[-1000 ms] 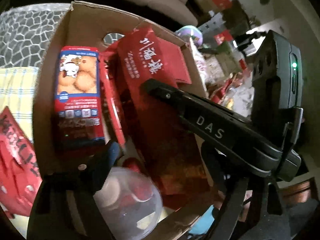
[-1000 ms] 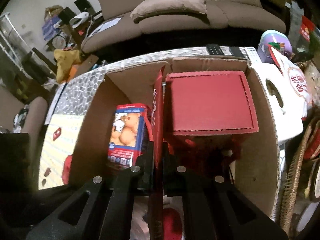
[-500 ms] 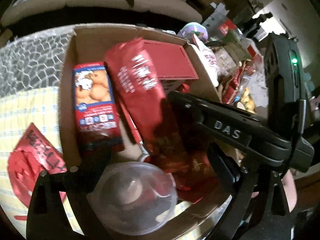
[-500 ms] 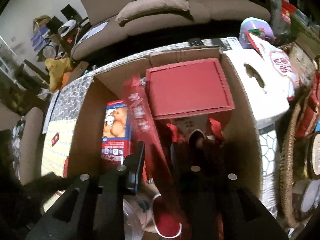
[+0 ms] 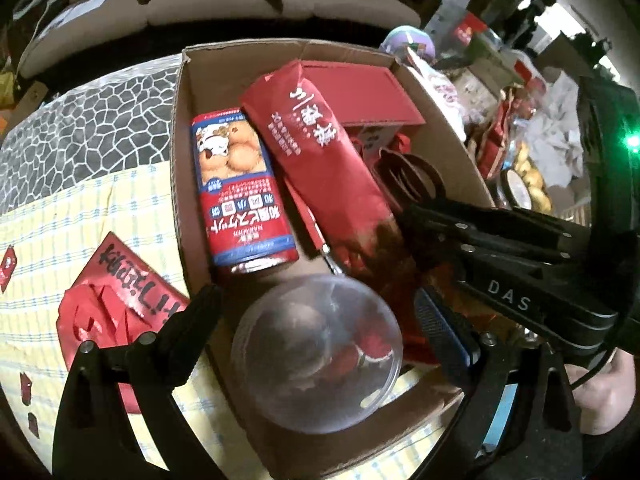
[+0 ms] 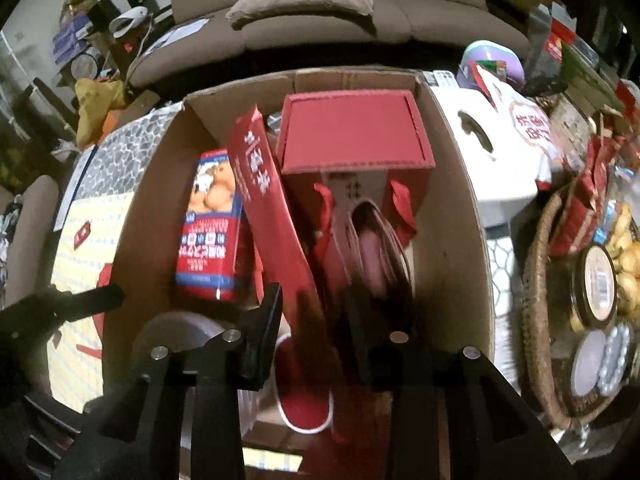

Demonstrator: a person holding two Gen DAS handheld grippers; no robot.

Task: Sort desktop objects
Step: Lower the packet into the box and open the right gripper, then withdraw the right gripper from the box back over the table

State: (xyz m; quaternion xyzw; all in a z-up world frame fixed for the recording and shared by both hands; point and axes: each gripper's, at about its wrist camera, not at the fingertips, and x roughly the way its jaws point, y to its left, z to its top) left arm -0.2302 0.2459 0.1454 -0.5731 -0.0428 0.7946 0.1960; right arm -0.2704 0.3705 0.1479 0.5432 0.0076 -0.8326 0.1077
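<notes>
An open cardboard box (image 5: 180,128) holds a blue-and-red biscuit box (image 5: 236,188), a long red snack bag (image 5: 324,160) and a red gift box (image 5: 368,92). A clear domed container (image 5: 316,352) rests at the box's near end. My left gripper (image 5: 320,312) stands open around the dome, both fingers clear of it. In the right wrist view the red snack bag (image 6: 276,216) leans left between the fingers of my right gripper (image 6: 314,312). Its jaws are opening and the pads do not press on the bag. A red cup (image 6: 304,404) lies below them.
A red paper piece (image 5: 120,292) lies on the yellow checked cloth (image 5: 52,240) left of the box. To the right stand a white carton (image 6: 480,148) and a wicker basket (image 6: 536,280) of snacks. A sofa (image 6: 320,12) is behind.
My right gripper went from shut on the red snack bag to open, and the bag tipped left over the biscuit box. The left gripper widened and rose off the dome.
</notes>
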